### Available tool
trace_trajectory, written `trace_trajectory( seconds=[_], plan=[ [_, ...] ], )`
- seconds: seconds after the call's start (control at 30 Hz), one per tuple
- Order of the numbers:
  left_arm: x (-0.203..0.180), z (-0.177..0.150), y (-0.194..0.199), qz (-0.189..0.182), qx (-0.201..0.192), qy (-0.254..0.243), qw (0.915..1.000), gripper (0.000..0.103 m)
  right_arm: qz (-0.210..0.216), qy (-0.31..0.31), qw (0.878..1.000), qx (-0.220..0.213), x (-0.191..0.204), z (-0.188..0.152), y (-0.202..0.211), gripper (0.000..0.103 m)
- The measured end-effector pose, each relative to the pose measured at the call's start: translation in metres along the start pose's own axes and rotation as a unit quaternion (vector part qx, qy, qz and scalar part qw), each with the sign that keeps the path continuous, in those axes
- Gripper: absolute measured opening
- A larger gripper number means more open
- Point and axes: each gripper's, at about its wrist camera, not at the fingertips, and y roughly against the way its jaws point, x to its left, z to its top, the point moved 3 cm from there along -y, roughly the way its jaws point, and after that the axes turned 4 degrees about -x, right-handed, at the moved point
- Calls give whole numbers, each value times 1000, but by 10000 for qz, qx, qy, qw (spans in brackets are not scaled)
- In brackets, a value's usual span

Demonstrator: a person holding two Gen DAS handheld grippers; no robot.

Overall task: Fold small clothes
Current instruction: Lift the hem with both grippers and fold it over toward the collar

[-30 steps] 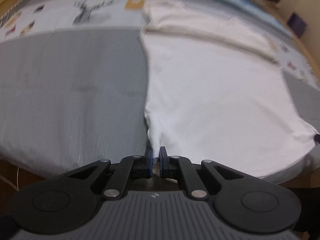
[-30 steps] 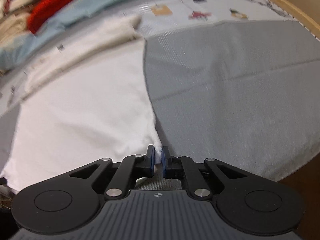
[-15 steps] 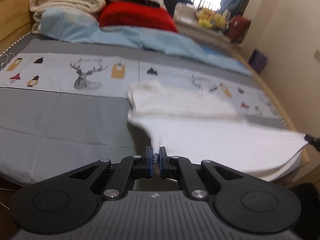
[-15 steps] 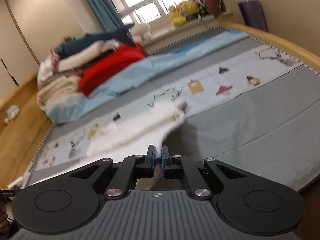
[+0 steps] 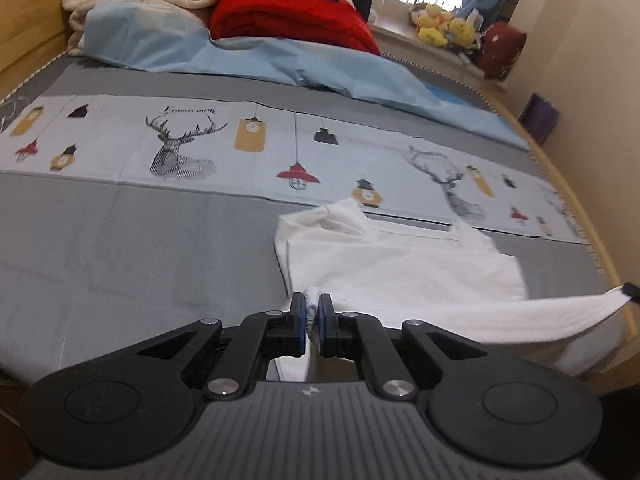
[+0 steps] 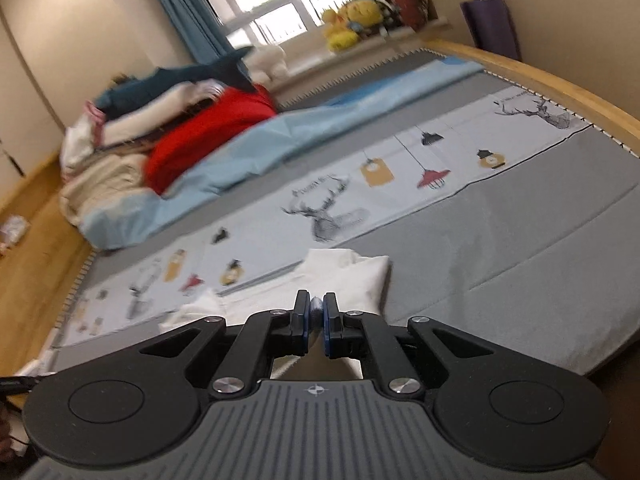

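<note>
Above the grey bed cover, your left gripper and right gripper each pinch the white garment, seemingly its hem corners; next, carry them forward to its collar end.

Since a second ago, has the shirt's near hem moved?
Yes. The hem is lifted off the grey sheet and carried toward the deer print.
</note>
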Motion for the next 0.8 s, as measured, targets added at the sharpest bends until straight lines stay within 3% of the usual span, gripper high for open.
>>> trace_trajectory(
  seconds=[0.27, 0.4, 0.47, 0.63, 0.7, 0.8],
  plan=[
    [6, 19, -134, 328, 222, -513, 9979, 6, -628, 188, 9959, 626, -8, 19, -138, 5],
    [11, 25, -155, 188, 340, -260, 9989, 6, -913, 146, 9919, 867, -18, 6, -182, 5],
    [13, 29, -159, 125, 332, -118, 9993, 7, -995, -20, 9916, 826, -23, 6, -191, 6],
    [32, 37, -155, 279, 96, 482, 9984, 9, -1126, -171, 9934, 169, -26, 24, -188, 7],
    [40, 33, -158, 331, 206, 592, 9975, 9, -1092, -216, 9937, 84, -31, 24, -183, 7],
    [40, 19, -170, 355, 622, 388, 9967, 14, -1094, -142, 9932, 364, -43, 13, -185, 8]
  ],
)
